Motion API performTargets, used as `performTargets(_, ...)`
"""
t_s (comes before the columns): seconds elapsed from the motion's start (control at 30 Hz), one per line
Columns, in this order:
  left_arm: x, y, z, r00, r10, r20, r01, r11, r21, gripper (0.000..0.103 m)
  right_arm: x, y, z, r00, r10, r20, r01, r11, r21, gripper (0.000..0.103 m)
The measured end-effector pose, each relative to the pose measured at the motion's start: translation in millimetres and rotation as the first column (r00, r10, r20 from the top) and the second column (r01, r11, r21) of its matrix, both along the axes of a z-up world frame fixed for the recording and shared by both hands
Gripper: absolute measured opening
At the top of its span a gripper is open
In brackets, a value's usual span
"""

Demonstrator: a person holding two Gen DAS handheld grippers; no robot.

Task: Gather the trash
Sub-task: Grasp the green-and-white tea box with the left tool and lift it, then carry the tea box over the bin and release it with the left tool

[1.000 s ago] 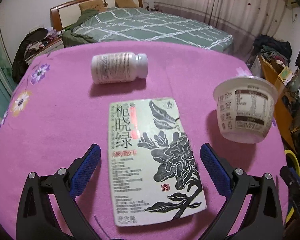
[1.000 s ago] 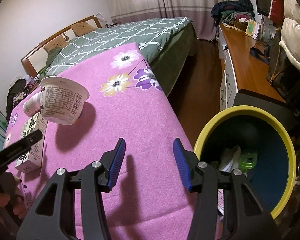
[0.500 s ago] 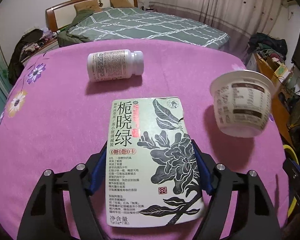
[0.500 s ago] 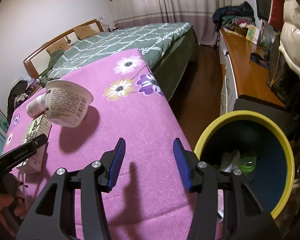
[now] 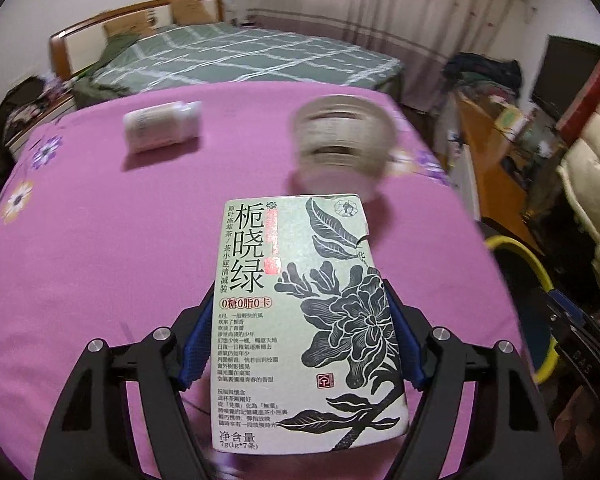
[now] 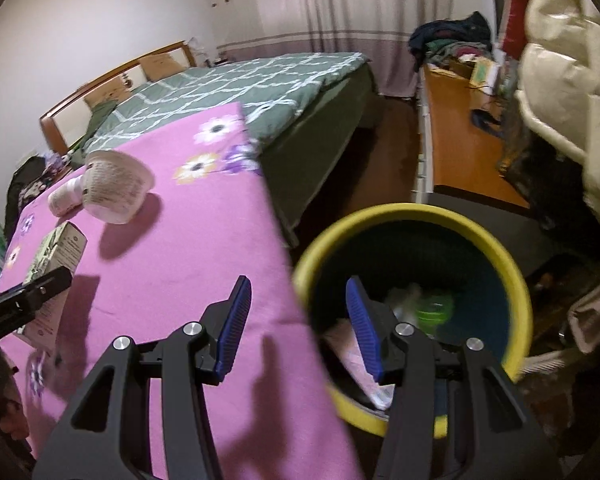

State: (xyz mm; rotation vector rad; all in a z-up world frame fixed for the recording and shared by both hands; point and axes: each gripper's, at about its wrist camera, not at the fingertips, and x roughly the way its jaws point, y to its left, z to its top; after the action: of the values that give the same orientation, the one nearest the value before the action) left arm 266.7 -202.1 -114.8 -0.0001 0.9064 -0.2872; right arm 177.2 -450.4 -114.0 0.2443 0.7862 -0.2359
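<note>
On the pink-clothed table (image 5: 100, 280), left tongs (image 5: 300, 344) have just closed on the pale green tea carton (image 5: 304, 320); the yellow-rimmed bin (image 6: 416, 216) lies right, under the empty, half-open right tongs (image 6: 298, 324).

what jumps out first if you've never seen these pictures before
The pale green tea box printed with a black flower fills the middle of the left wrist view, clamped between the blue pads of the left gripper above the bright pink flowered cloth. Next comes the yellow-rimmed bin beside the table's edge, with trash already inside, just beyond the empty, open right gripper.
</note>
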Motion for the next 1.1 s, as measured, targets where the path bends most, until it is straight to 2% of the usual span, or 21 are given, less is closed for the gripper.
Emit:
performTargets(0.27,-35,-82,8,0.982,-0.191,-0.001,0.191,0.982,-0.011,0.073,-52,-48,0,0.993,-0.118,-0.002,0.118,0.993,-0.007,0.047)
performTargets(0.47,-58,-152,9,0.946,-0.324,-0.003,0.324,0.946,0.006,0.073,-80,-76,-5,0.984,-0.180,-0.004,0.180,0.984,0.005,0.048)
performTargets(0.63,-61,-205,4,0.914,-0.406,-0.025,0.406,0.914,0.015,0.074,-99,-97,-6,0.976,-0.220,-0.003,0.220,0.975,0.015,0.048)
performTargets(0.9,-48,-267,-11,0.882,-0.467,-0.063,0.470,0.882,0.034,0.075,-121,-120,-7,0.959,-0.284,0.002,0.284,0.958,0.032,0.048)
performTargets(1.0,-45,-273,-7,0.891,-0.452,-0.036,0.453,0.890,0.053,0.088,-125,-123,-7,0.955,-0.295,0.005,0.295,0.955,0.039,0.048)
performTargets(1.1,-45,-260,6,0.898,-0.439,-0.006,0.439,0.898,0.021,0.091,-124,-122,-7,0.957,-0.289,0.004,0.288,0.957,0.041,0.048)
